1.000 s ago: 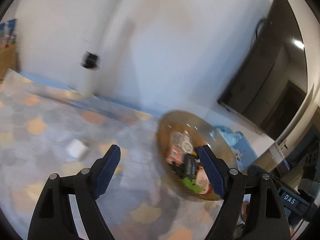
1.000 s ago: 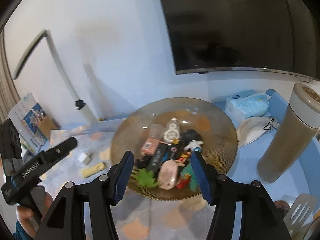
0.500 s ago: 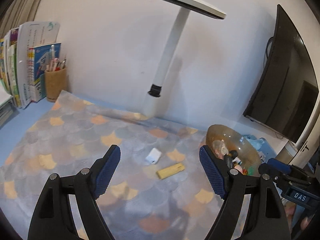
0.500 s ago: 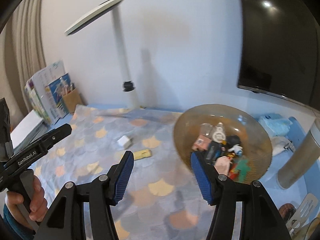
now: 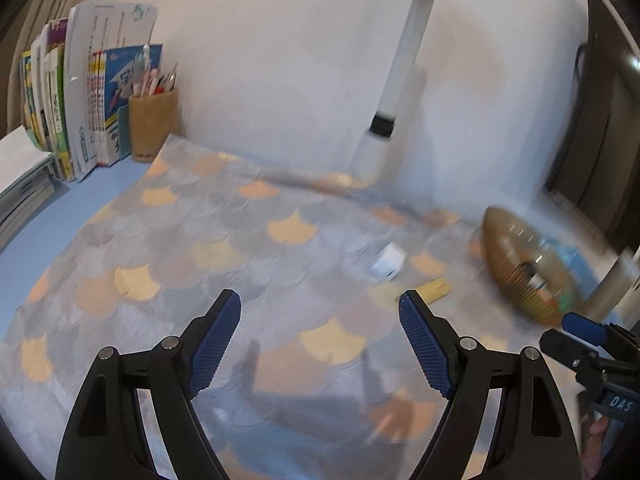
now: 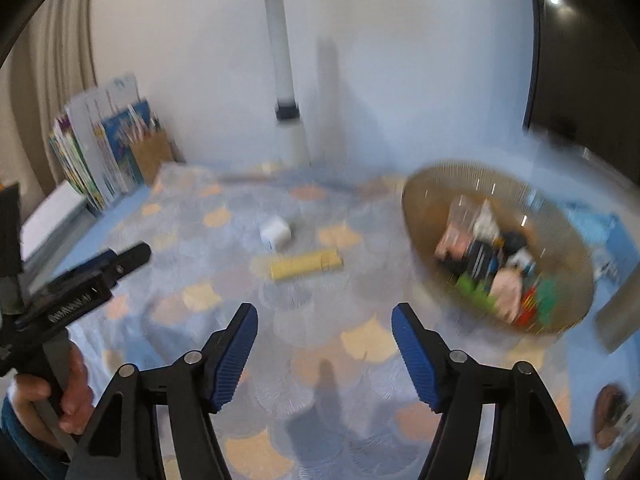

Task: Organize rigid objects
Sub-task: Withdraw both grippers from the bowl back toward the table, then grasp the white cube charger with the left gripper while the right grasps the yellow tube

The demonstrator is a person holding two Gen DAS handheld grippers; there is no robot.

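A scale-patterned mat [image 6: 192,312] is covering most of the blue bench [image 5: 48,220]. At its right edge a ribbed amber bowl [image 6: 560,236] is holding a heap of small toys [image 6: 492,268]. On the mat, left of the bowl, a yellow block [image 6: 306,265] is lying just in front of a white cube [image 6: 274,232]. The left gripper [image 5: 320,324] is hanging open and empty; the right gripper [image 6: 325,336] is opening its jaws, nothing between them.

bowl [image 6: 440,184] contents motion-blurred, lamp [image 6: 280,40] head cropped, monitor [image 6: 580,60] cut off
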